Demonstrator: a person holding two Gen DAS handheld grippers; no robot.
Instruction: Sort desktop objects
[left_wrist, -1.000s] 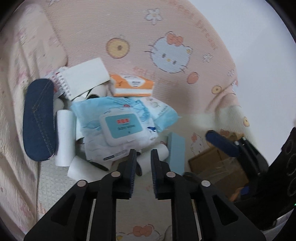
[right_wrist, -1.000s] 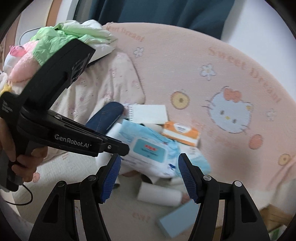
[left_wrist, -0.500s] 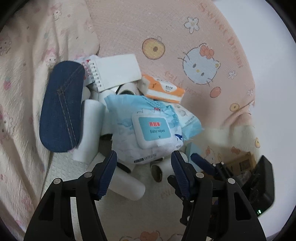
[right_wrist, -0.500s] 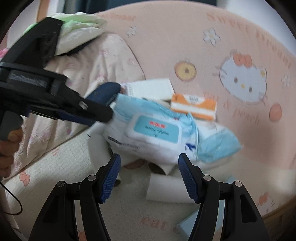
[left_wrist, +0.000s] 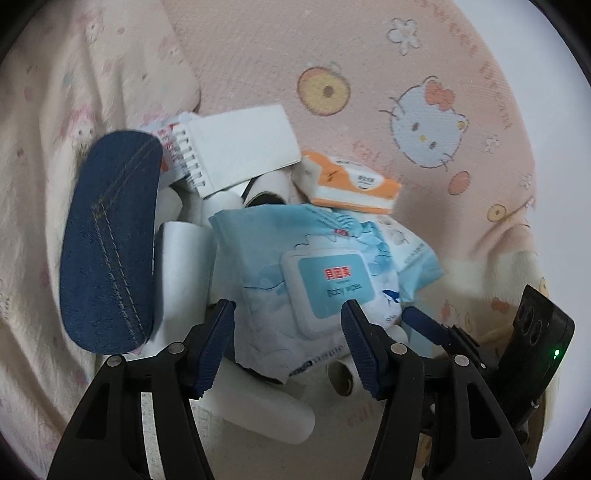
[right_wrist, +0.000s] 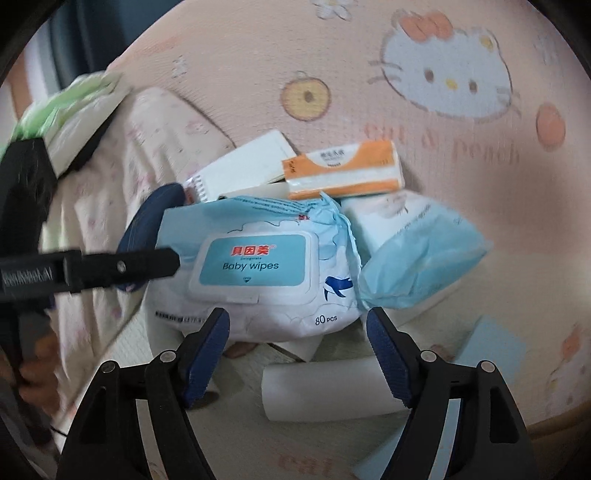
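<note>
A pink cartoon-print blanket carries white paper rolls and a denim case.

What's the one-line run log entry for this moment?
phase: approach | left gripper: open, jaws just closing slightly | right gripper: open, just widened | target: baby wipes pack, not gripped

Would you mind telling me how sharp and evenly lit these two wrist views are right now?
Left wrist view: fisheye bends the edges; the white and blue baby wipes pack is fairly sharp, the white spiral notepad slightly smeared, lighting soft. Right wrist view: the wipes label is crisp, but the left edge with the other black claw is motion-blurred, and the orange tissue packet is soft.
</note>
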